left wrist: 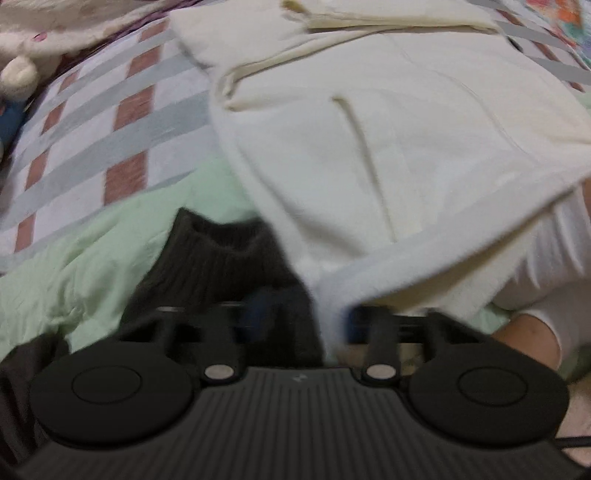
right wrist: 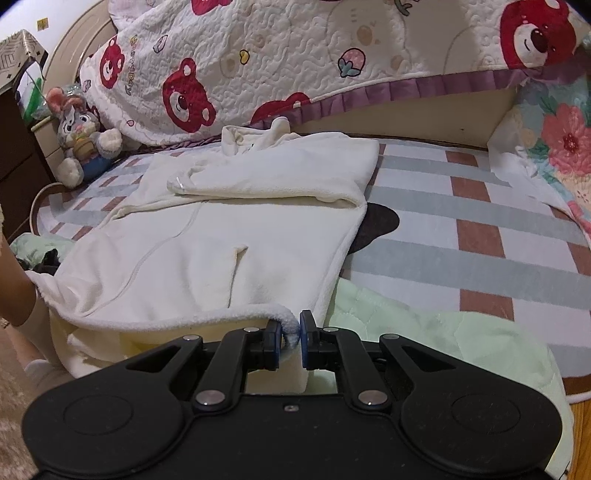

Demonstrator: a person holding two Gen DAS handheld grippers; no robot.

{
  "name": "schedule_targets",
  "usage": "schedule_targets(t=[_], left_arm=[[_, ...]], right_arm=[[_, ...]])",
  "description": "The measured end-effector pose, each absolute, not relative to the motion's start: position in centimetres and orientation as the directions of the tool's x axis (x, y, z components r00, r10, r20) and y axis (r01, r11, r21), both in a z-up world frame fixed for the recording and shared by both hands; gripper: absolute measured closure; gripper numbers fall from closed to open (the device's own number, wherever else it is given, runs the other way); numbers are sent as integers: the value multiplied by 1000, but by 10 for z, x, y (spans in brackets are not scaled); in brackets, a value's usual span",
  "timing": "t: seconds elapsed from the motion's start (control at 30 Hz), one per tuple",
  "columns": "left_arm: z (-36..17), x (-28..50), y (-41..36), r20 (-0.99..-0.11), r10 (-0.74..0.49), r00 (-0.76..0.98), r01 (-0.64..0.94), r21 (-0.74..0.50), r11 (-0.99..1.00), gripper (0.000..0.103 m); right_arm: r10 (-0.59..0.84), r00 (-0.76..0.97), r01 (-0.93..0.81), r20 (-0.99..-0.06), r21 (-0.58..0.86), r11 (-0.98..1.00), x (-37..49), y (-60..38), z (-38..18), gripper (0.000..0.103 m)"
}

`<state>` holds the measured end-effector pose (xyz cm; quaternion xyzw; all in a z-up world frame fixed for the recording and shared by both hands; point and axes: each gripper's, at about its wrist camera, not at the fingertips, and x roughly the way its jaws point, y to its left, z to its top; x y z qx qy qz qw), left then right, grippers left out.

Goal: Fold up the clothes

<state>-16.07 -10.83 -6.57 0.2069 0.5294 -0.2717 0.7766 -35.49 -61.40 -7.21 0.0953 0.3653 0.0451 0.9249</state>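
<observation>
You are working over a bed whose sheet point(right wrist: 480, 206) is checked in grey, white and brick-red. A pale green quilt point(right wrist: 424, 332) lies bunched along its near edge. At the far side a white quilted cover printed with red bears point(right wrist: 258, 62) and trimmed in purple frill drapes down, and a floral blanket point(right wrist: 561, 136) sits at your right. A plush rabbit point(right wrist: 79, 136) leans at the left corner, beside a curved cream headboard point(right wrist: 74, 40) and a dark wooden cabinet point(right wrist: 18, 166). The wall point(right wrist: 22, 14) behind is white, the lighting soft and even.
</observation>
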Motion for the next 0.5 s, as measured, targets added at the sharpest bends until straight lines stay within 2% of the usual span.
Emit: schedule_targets(t=[0.1,0.17,0.23,0.27,0.3,0.33,0.5], left_arm=[[-49,-174,-102,-880,-264,395,605,33,796,98],[-35,-180,-94,-826,-277,491,552,49,832,98],[-18,-183,-82,-767,-298,568,485,20,875,98],[-9,-187,-78,-731,-307,610,458,9,889,98],[0,-191,-75,-696,-310,648,440,9,898,98],[8,-194,-72,-663,-310,681,423,11,906,98],[32,-208,-60,-555,-292,779,305,-71,950,98]], right_arm=[[140,728,4,-671,208,978,-359,-613,-80,84],[133,718,21,-683,212,977,-358,-612,-86,72],[141,693,23,-707,217,976,-354,-610,-94,70],[141,681,17,-719,208,978,-351,-609,-97,73],[136,680,5,-721,190,982,-351,-607,-97,80],[135,695,-9,-706,180,984,-354,-606,-94,96],[99,857,5,-505,202,979,-399,-601,-43,96]])
